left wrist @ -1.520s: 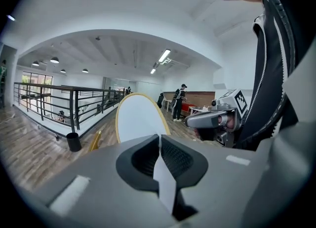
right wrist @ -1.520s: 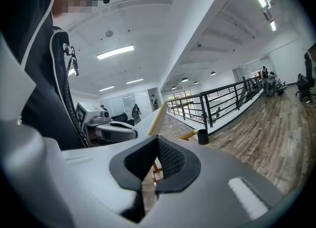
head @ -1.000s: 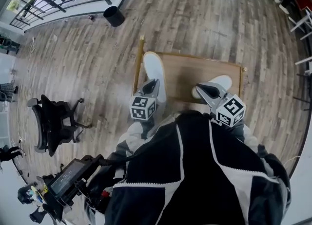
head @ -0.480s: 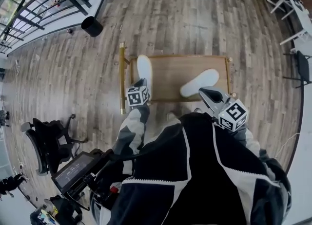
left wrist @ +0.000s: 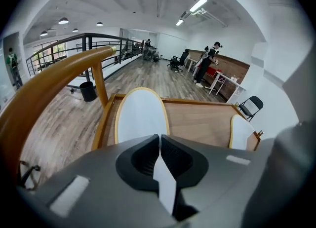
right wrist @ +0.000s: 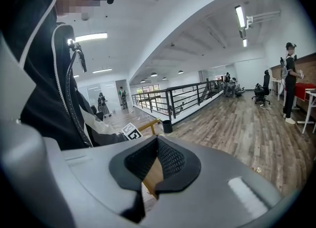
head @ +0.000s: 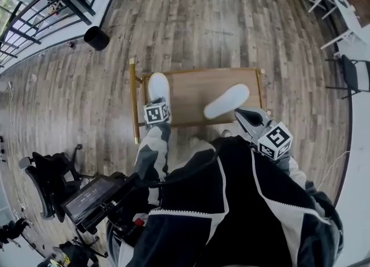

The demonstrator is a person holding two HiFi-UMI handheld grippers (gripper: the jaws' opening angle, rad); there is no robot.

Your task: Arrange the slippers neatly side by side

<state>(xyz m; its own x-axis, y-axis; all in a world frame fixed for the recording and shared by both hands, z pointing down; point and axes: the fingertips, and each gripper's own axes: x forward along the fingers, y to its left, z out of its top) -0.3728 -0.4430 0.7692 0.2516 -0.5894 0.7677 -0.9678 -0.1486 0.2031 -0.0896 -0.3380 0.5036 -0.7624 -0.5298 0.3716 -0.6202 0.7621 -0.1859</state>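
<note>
A black bin is standing well beyond the far left corner of a low wooden trolley, whose golden handle rail is arching close beside the left gripper. The trolley is carrying two white slippers: the left slipper is lying along its left edge, near end pinched in the left gripper's closed jaws, while the right slipper is lying slantwise on its right half. The right gripper is hovering at its near right corner, jaws pressed together, empty.
</note>
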